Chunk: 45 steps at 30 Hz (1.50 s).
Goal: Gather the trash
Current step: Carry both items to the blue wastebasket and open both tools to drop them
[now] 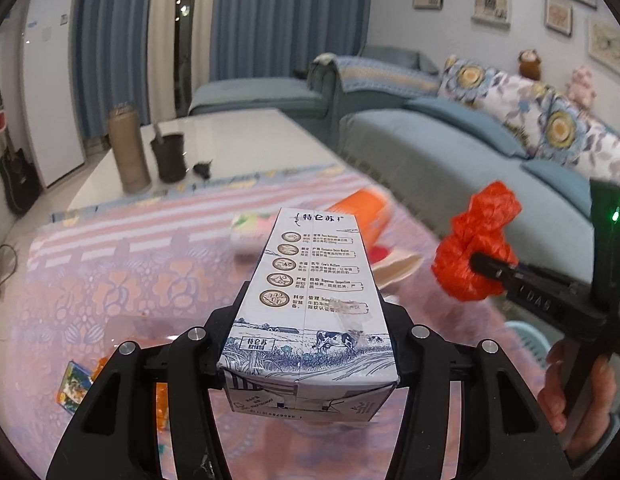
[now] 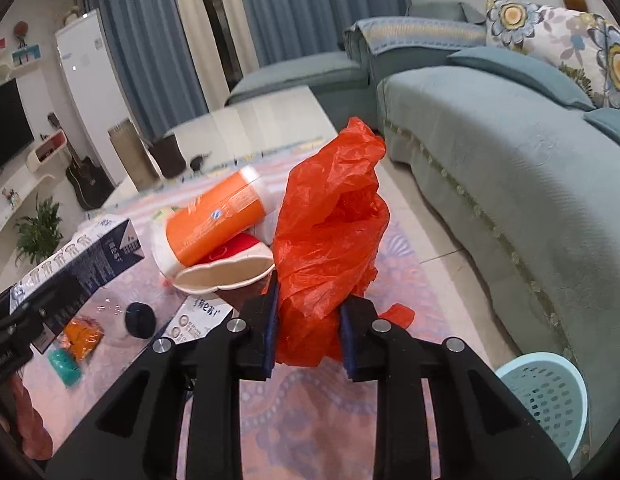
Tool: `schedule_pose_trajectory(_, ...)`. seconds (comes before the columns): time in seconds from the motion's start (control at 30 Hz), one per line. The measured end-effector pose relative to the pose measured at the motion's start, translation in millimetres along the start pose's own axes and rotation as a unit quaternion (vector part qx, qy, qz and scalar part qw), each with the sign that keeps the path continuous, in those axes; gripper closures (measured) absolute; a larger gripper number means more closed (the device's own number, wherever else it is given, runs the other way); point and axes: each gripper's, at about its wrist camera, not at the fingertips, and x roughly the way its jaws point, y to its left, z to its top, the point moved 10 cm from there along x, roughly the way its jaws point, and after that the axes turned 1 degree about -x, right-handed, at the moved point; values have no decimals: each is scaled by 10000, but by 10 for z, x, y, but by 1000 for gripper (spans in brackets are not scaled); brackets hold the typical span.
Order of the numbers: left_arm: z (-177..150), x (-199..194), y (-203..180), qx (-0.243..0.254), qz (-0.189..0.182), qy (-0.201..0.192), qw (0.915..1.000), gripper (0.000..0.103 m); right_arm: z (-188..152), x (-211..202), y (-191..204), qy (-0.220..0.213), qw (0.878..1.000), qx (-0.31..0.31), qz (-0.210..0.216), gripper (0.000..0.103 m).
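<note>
The left gripper [image 1: 310,344] was clamped on a white-and-blue printed milk carton [image 1: 313,300], held above the pink patterned tablecloth [image 1: 110,280]. The right gripper [image 2: 308,340] pinched a crumpled orange-red plastic bag [image 2: 329,232] beside the light-blue perforated plastic basket [image 2: 549,392].

We see the left claw [image 1: 310,344] clamped on a blue-and-white printed milk carton [image 1: 315,300], held lengthwise above the pink patterned surface [image 1: 122,280]. To its right, the right claw [image 1: 483,266] grips a crumpled red plastic bag [image 1: 475,240]. A blurred orange cylindrical container [image 1: 365,210] lies beyond.
</note>
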Motion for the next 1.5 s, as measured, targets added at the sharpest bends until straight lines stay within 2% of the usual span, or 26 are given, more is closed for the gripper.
schedule_pose_trajectory(0.13, 87, -185, -378, -48, -583, -32, 9983, 52, 32, -429, -201, -289, 9995, 96, -118, 81)
schedule_pose_trajectory(0.27, 142, -277, -929, 179, -1004, -80, 9948, 52, -25, -836, -531, -467, 9979, 161, -411, 81)
schedule_pose_trajectory(0.5, -9, -121, -2032, 763, -1782, 353, 9804, 52, -335, -1283, -1396, -436, 9915, 624, -1053, 81)
schedule_pose_trajectory(0.63, -341, 151, -2653, 1084, -2346, 893, 9619, 52, -745, -1310, -1851, -107, 9871, 879, -1337, 81)
schedule_pose_trajectory(0.8, -919, 537, -3154, 1467, -2703, 1683, 9365, 52, -1269, -1214, -2261, 408, 9791, 1254, -1550, 81)
schedule_pose_trajectory(0.9, -1230, 717, -3299, 1549, -2812, 2096, 9236, 51, -1642, -1108, -2498, 838, 9716, 1561, -1571, 80)
schedule_pose_trajectory(1.0, -1482, 839, -3375, 1638, -2832, 2396, 9141, 51, -1949, -1013, -2590, 1191, 9658, 1689, -1567, 77)
schedule_pose_trajectory(1.13, -1623, 903, -3394, 1688, -2872, 2570, 9072, 51, -2171, -936, -2680, 1429, 9594, 1894, -1523, 76)
schedule_pose_trajectory(1.27, -1628, 873, -3362, 1638, -2907, 2562, 9072, 43, -2149, -939, -2757, 1395, 9590, 1950, -1514, 70)
schedule_pose_trajectory(1.33, -1581, 851, -3317, 1598, -2899, 2534, 9090, 43, -2111, -956, -2743, 1326, 9596, 1944, -1544, 57)
schedule_pose_trajectory(1.37, -1567, 843, -3300, 1565, -2911, 2523, 9094, 43, -2129, -1000, -2733, 1282, 9596, 1930, -1596, 55)
schedule_pose_trajectory(1.5, -1460, 761, -3237, 1481, -2959, 2417, 9122, 42, -2050, -1044, -2682, 1178, 9624, 1884, -1563, 53)
